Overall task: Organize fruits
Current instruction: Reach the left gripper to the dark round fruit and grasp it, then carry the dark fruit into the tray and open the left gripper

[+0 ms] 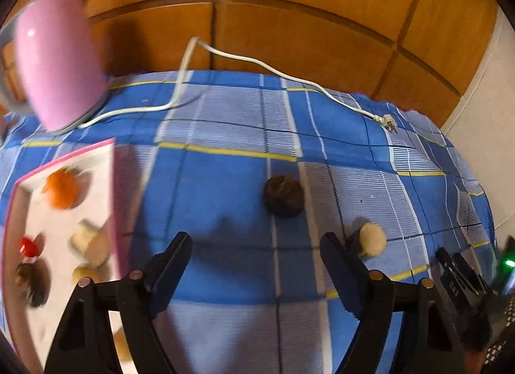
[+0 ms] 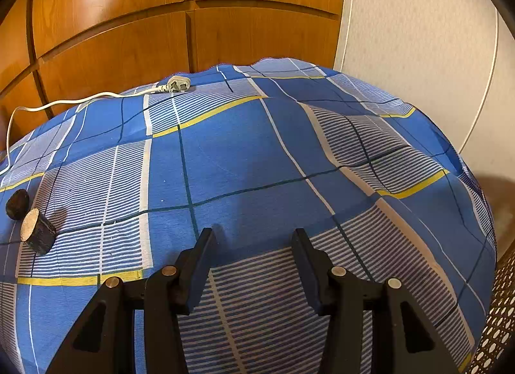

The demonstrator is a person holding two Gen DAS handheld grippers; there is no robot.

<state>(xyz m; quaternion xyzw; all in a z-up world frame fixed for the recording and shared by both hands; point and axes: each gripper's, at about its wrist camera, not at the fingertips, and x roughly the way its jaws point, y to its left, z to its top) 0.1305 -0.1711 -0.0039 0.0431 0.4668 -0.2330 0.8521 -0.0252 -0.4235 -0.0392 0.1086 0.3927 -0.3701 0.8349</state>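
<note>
Fruits on tray point(image 1: 109, 177) and cloth
Orange point(image 1: 61, 189), red point(image 1: 28, 245), pale point(image 1: 90, 240) and brown point(image 1: 32, 280) pieces lie in the tray; a dark ball point(image 1: 284, 196) and a tan piece point(image 1: 371, 239) sit apart on the cloth.

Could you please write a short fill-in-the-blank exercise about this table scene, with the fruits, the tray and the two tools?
1. The orange fruit lies in the white tray with the ____ rim.
2. The dark round piece rests on the ____ checked cloth, outside the tray.
3. The left tool is open and holds ____.
4. The white cord ends in a ____ lying on the cloth.

Missing words: pink; blue; nothing; plug
</note>
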